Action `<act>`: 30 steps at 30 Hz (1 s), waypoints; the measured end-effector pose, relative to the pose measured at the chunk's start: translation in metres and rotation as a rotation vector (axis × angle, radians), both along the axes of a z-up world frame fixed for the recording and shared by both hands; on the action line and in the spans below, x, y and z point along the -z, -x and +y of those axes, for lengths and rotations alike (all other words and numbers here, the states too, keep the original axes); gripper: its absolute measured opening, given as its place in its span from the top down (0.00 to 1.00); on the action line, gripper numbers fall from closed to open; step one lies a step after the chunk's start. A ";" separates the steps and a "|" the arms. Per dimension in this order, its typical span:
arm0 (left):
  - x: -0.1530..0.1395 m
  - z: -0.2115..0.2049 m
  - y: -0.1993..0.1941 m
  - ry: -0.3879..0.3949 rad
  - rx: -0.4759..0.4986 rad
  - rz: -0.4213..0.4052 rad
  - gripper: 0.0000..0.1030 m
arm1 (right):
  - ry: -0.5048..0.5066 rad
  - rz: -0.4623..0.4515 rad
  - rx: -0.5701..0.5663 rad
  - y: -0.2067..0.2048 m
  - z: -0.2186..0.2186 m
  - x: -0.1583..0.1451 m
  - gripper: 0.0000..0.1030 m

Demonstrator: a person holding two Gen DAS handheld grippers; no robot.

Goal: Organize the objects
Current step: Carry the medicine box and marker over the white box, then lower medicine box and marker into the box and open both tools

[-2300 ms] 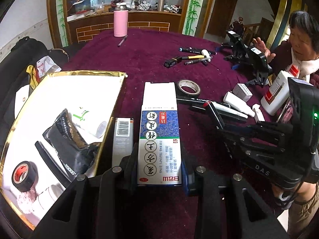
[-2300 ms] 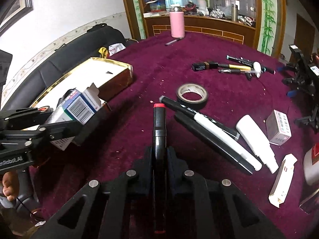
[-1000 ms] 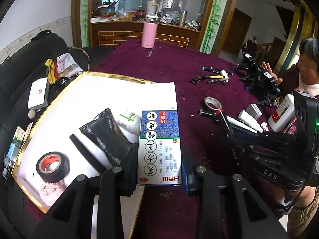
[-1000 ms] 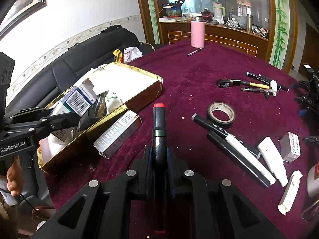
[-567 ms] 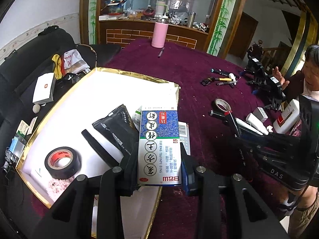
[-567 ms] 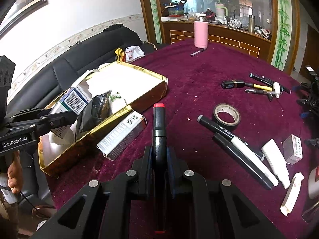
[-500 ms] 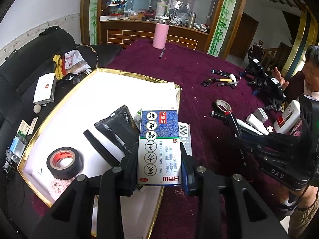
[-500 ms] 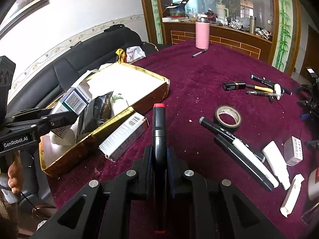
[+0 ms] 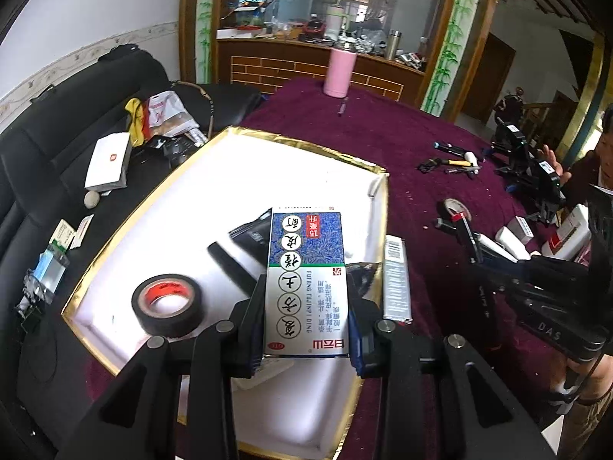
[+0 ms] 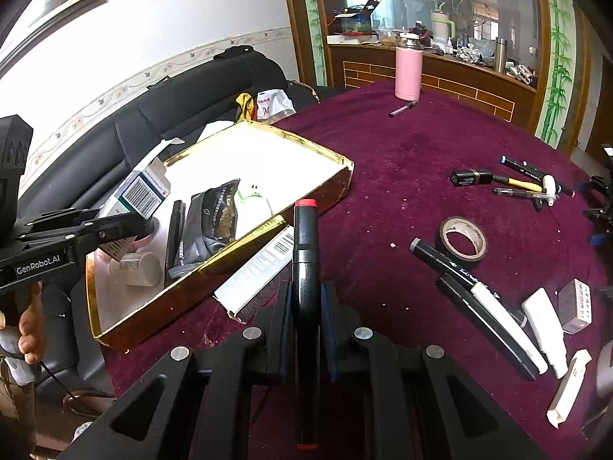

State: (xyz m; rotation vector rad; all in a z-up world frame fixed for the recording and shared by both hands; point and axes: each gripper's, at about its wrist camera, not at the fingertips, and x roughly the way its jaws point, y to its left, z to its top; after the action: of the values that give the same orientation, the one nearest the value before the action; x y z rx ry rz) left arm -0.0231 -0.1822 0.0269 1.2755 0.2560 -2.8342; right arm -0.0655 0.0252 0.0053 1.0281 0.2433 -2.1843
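Left tongs (image 9: 306, 339) tilt downward, clamped on a blue-and-white medicine box (image 9: 306, 283) hanging over the gold-rimmed tray (image 9: 268, 138), just above the black tape roll (image 9: 166, 303). Right tongs (image 10: 306, 322) angle down over the purple counter (image 10: 402, 161), squeezed tight on a red-capped black marker (image 10: 305, 253) beside the tray.

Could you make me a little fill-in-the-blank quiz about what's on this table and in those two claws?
1. The left gripper is clamped on a blue and white ____.
2. The right gripper is shut on a black marker with a ____ cap.
3. The roll of black tape with a red core lies inside the gold-rimmed ____.
4. The flask standing at the table's far edge is ____.

Missing words: box; red; tray; pink
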 end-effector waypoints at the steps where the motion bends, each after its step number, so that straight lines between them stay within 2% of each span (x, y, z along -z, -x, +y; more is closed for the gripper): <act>1: 0.001 -0.003 -0.001 -0.002 -0.006 -0.001 0.68 | -0.001 0.000 -0.002 0.000 -0.001 0.000 0.85; 16: 0.007 -0.028 -0.004 -0.018 -0.052 -0.006 0.68 | -0.007 -0.002 -0.034 -0.004 -0.018 0.000 0.85; 30: 0.006 -0.036 0.001 -0.002 -0.070 -0.001 0.68 | -0.010 0.007 -0.053 -0.004 -0.031 -0.004 0.85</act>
State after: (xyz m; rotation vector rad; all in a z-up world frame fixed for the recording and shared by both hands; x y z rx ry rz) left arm -0.0237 -0.2182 0.0206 1.2427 0.2971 -2.7754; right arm -0.0614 -0.0061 0.0092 1.0086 0.2823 -2.1413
